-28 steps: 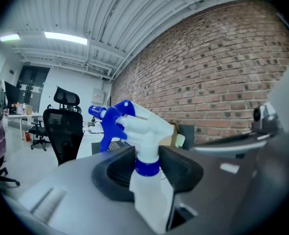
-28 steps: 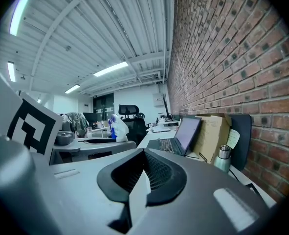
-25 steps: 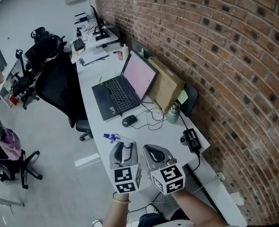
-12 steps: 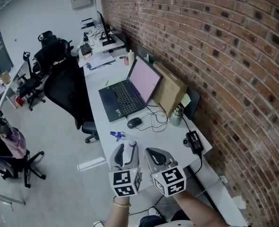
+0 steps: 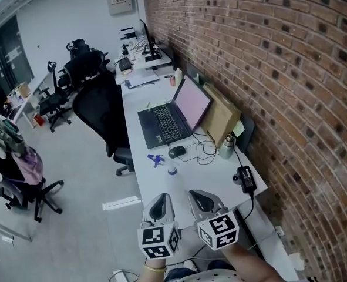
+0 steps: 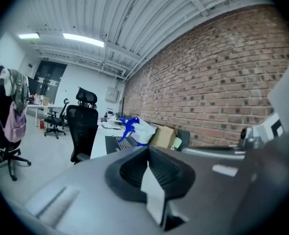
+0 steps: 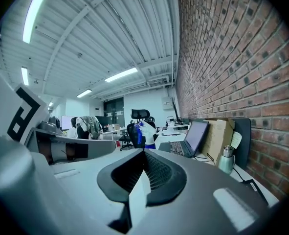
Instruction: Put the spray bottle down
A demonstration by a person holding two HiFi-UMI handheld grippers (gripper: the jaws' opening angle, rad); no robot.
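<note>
**Left claw** [image 5: 161, 201]: sitting fully closed, gripping nothing.

**Right claw** [image 5: 200, 196]: likewise sitting closed and empty, hanging just beside the left one over the near end of the table [image 5: 220, 184].

**Spray bottle** [image 5: 157, 159]: resting on the table ahead of both claws and apart from them. Sitting near the aisle-side edge, just beside the mouse [image 5: 177, 151]. Possibly lying on its side rather than standing; not resolving clearly at this range.

Hazards, judging from this layout:

- Rolling or tipping toward the aisle-side edge, if lying loose or standing off balance, and dropping to the floor [image 5: 85, 181].
- Getting knocked by a closed claw sweeping forward low across the table.
- Leaking, if lying down, and wetting the mouse, the cable [image 5: 205, 151] and the laptop [image 5: 172, 119] standing close behind.
- Catching the cable when reaching back in to correct the pose, and dragging the mouse into the bottle.

Precautions: keeping both claws high and clear when moving off. Confirming a stable pose before treating the placement as finished.
</note>
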